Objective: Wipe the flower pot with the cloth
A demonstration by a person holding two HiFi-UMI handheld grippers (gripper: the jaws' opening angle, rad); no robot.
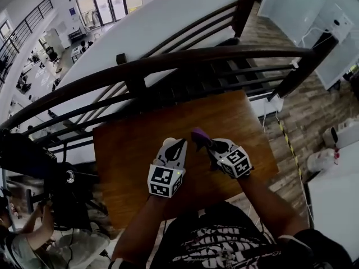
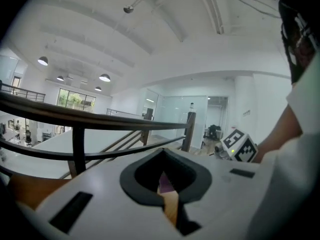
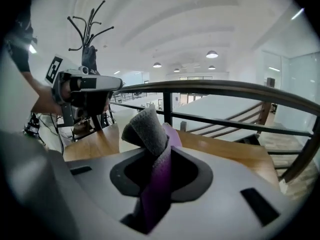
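Note:
A purple and grey cloth (image 3: pixel 150 129) sticks up, folded, out of my right gripper (image 3: pixel 155 184), whose jaws are shut on it. In the head view the cloth (image 1: pixel 198 134) shows as a purple tuft at the tip of the right gripper (image 1: pixel 206 143), held above the wooden table (image 1: pixel 129 150). My left gripper (image 1: pixel 173 144) hangs close beside it on the left. Its jaws (image 2: pixel 167 194) meet in a thin slit with nothing between them. The right gripper's marker cube (image 2: pixel 239 146) shows in the left gripper view. No flower pot appears in any view.
A dark curved stair railing (image 1: pixel 168 60) runs just behind the table's far edge. A person (image 1: pixel 28 234) and dark camera gear (image 1: pixel 33 156) are at the lower left. A coat stand (image 3: pixel 90 29) rises behind the left gripper (image 3: pixel 85 91).

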